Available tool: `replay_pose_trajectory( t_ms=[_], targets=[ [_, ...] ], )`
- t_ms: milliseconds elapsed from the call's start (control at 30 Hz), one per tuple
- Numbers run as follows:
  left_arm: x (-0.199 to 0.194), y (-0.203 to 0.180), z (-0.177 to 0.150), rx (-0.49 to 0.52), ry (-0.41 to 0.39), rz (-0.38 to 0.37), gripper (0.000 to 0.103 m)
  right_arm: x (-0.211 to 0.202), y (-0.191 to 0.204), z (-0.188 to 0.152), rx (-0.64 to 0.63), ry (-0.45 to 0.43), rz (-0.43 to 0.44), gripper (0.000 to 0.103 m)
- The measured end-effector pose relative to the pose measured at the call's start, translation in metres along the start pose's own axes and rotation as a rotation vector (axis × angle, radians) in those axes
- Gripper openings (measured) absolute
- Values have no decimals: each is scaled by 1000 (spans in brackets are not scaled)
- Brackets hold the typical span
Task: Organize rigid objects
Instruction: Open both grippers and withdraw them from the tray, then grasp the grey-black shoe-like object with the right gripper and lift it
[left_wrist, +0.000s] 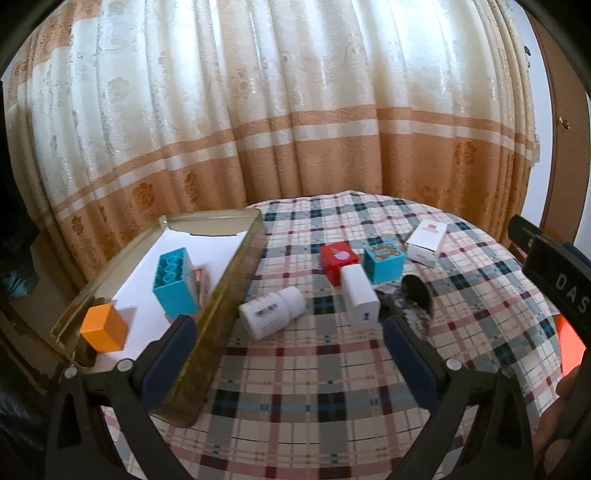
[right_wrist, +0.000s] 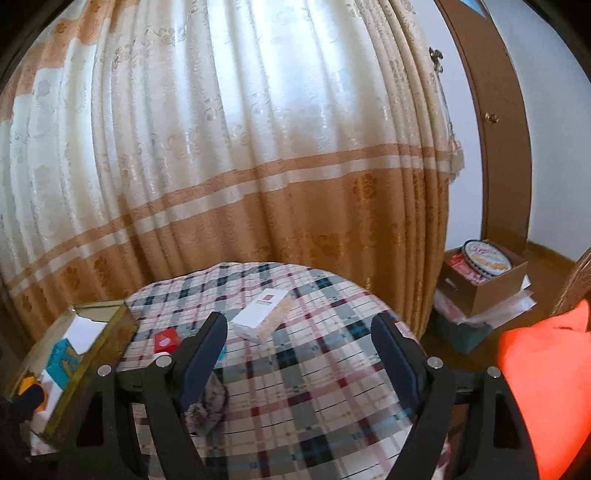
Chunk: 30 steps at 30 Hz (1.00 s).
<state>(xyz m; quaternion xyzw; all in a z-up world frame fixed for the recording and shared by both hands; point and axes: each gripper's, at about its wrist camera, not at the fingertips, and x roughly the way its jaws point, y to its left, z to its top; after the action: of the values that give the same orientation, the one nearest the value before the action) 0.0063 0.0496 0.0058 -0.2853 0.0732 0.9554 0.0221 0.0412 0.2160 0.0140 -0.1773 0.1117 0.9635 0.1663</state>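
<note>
Both your left tongs (left_wrist: 290, 334) and right tongs (right_wrist: 299, 343) stand spread, holding nothing; the white plastic pill bottle (left_wrist: 272, 311) lies on its side mid-table (left_wrist: 332, 406), beside the gold tin tray (left_wrist: 221, 291); likely light, stiff, slick; grip across its body.

Daylight is glowing through the pale curtain (left_wrist: 258, 92) at the far side, keeping both views bright. The orange block (left_wrist: 104, 328) is casting a soft shadow rightward. Fisheye bending is curving the edges, and slight blur is softening the near tablecloth (right_wrist: 314, 406).
</note>
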Motion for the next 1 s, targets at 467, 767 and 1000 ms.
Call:
replay_pose_trajectory(
  t_ms=[467,767,1000],
  targets=[
    [12,-9,-9,-33,111,-108,102,5,-12,0,28,31,-13,82],
    [18,-10,-13,-40,152,-119,102,10,-12,0,32,65,6,82],
    [13,-2,-20,-35,185,-113,102,26,8,-2,-56,147,79,82]
  ],
)
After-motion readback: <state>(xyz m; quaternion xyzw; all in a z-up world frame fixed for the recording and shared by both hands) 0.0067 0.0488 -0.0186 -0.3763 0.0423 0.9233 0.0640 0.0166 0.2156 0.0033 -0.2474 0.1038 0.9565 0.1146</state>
